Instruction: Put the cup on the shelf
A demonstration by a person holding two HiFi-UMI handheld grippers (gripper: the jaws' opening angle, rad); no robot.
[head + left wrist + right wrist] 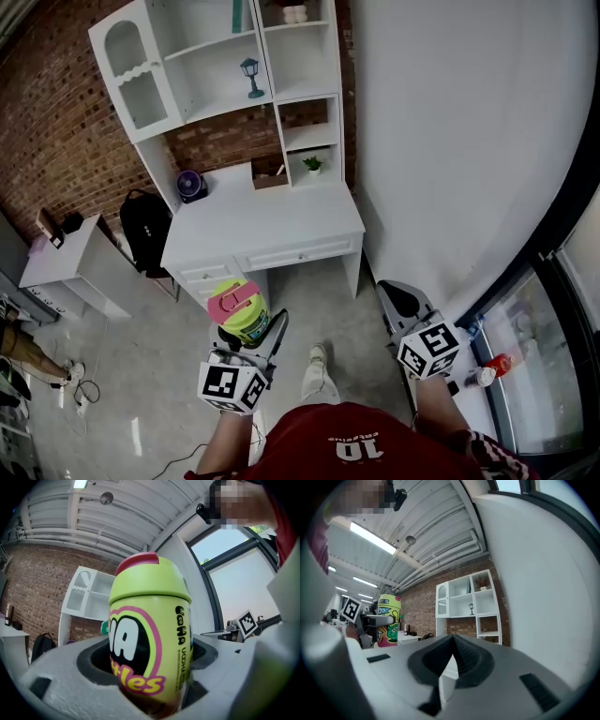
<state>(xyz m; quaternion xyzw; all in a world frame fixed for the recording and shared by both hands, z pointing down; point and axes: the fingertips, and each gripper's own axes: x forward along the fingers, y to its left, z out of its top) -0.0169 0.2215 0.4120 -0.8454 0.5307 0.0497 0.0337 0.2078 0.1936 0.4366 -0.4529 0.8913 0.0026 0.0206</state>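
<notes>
Well short of the surface, out over the floor, we've got the cup upright, grasped in our left gripper's jaws. Our right gripper hangs alongside, jaws clenched on nothing. The shelf rises along the surface's back edge.

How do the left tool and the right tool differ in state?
The left tool grips the green cup; the right tool holds nothing. The left tool's jaws stand apart around the cup; the right tool's jaws meet. Both carry marker cubes.
</notes>
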